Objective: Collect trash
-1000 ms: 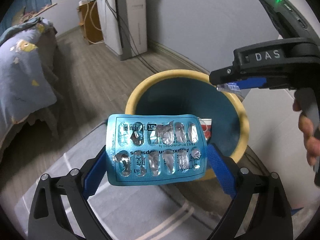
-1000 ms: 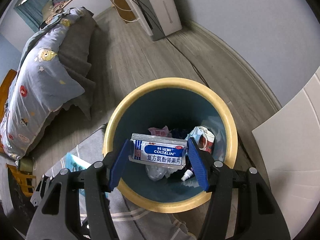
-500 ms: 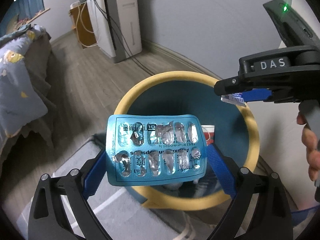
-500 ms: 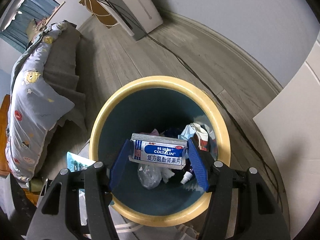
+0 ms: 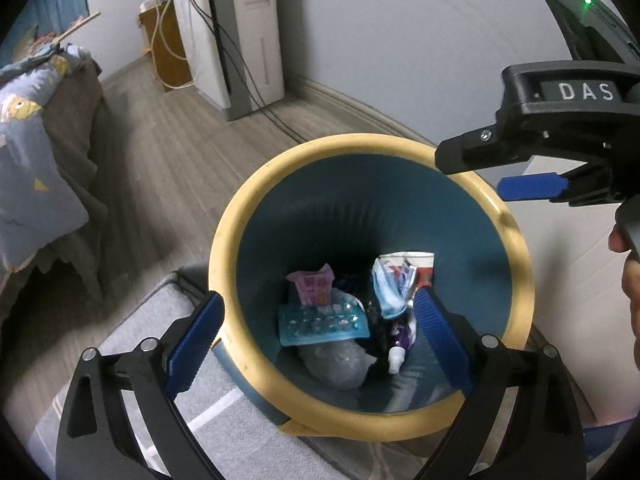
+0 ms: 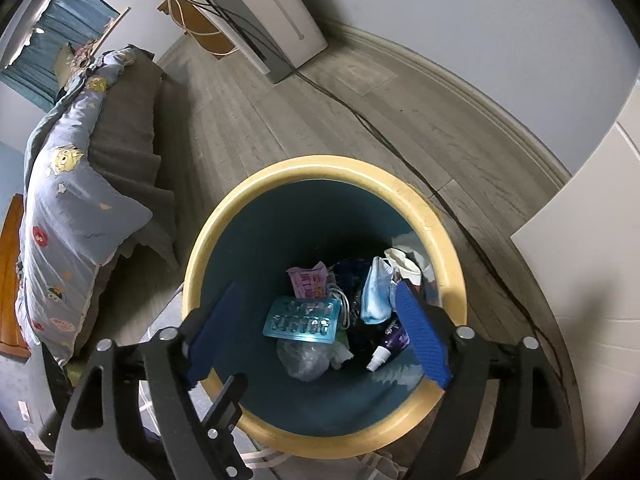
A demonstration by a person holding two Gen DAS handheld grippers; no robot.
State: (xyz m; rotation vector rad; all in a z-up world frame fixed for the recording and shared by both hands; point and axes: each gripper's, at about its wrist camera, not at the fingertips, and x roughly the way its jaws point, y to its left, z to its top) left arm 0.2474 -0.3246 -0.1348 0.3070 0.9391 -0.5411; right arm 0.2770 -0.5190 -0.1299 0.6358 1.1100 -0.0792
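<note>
Right gripper (image 6: 316, 332) is held over the bin (image 6: 256, 188), jaws opening, nothing between them. A blister pack (image 6: 302, 320) is seen lying inside among other trash.

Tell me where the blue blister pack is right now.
The blue blister pack lies inside the yellow-rimmed bin, atop the clear plastic bag, below the pink wrapper in both wrist views.

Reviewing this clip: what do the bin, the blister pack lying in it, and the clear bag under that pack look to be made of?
Bin: likely moulded plastic, matte teal wall and smooth cream rim with a faint sheen.
Blister pack: shiny foil-like backing tinted light blue, with clear plastic bubbles that catch the light.
Clear bag: thin see-through plastic film, judging by its crinkles and glints; exact type unclear.
</note>
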